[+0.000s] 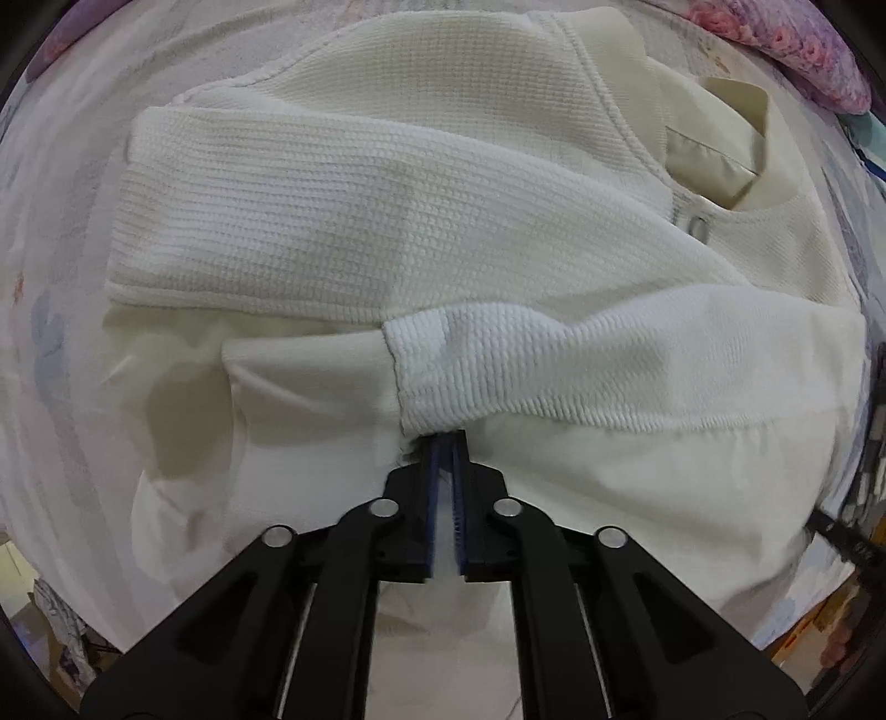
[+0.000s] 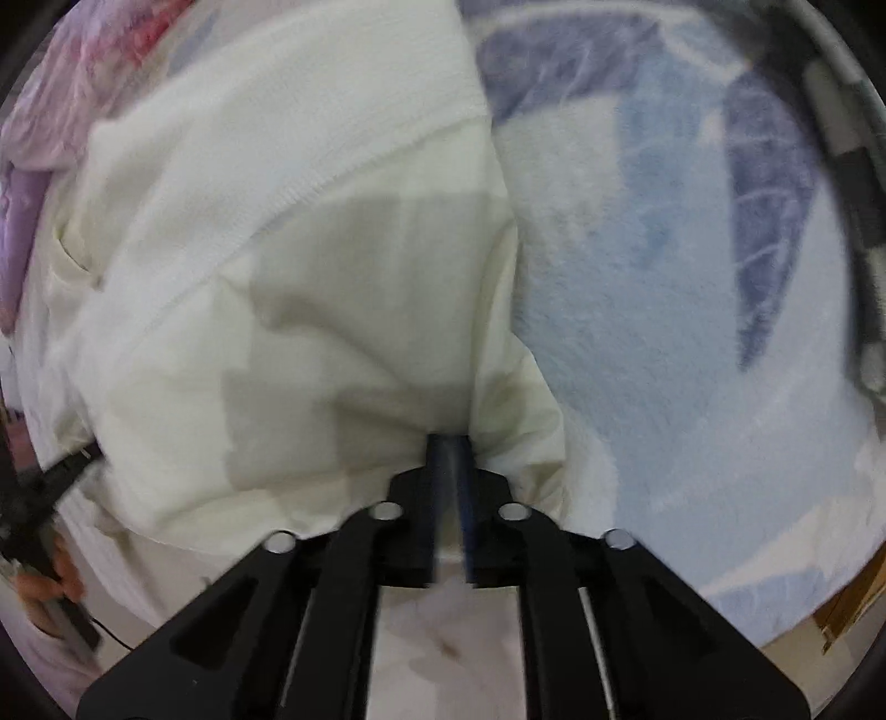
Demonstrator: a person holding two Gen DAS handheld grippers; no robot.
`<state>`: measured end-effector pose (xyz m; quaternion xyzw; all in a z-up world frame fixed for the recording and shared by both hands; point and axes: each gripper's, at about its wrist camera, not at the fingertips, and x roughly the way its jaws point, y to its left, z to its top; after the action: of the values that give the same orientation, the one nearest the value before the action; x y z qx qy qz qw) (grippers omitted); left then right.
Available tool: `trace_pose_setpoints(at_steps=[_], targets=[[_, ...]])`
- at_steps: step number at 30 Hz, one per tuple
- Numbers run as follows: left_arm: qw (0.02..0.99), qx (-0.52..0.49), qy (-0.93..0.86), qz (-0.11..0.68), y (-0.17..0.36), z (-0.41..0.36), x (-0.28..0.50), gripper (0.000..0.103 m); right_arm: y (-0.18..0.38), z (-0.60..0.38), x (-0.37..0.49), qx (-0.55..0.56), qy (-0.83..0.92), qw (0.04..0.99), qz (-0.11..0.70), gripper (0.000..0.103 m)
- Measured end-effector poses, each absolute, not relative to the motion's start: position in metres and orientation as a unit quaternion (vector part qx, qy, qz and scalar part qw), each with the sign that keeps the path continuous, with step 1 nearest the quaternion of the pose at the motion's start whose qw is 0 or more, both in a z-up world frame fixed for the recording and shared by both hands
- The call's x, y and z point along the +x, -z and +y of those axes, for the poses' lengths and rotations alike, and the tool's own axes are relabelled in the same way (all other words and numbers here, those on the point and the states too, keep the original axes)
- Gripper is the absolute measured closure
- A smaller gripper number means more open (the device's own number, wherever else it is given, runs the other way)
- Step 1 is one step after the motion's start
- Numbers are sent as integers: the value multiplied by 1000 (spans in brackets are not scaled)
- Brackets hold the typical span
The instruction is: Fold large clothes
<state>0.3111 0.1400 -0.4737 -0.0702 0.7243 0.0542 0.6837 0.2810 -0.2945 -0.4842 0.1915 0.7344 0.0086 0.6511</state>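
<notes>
Both grippers, left gripper and right gripper, pinch the cream sweater hem closed below its crossed sleeves, likely to fold it upward.

Bedsheet open right; pillow blocks corner.

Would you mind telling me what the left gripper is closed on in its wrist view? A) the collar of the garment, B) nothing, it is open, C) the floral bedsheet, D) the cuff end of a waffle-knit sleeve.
D: the left gripper has its jaws together at the edge of the sleeve cuff, well away from the collar of the cream garment.
</notes>
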Motion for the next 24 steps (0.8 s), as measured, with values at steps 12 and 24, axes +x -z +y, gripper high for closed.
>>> trace_pose_setpoints(at_steps=[12,24], targets=[[705,-55,-59,705,405,154,276,42,390,-271,282,157,-46,701,694,25],[723,-57,-82,683,345,213,290,31,360,-260,329,114,-66,728,673,22]])
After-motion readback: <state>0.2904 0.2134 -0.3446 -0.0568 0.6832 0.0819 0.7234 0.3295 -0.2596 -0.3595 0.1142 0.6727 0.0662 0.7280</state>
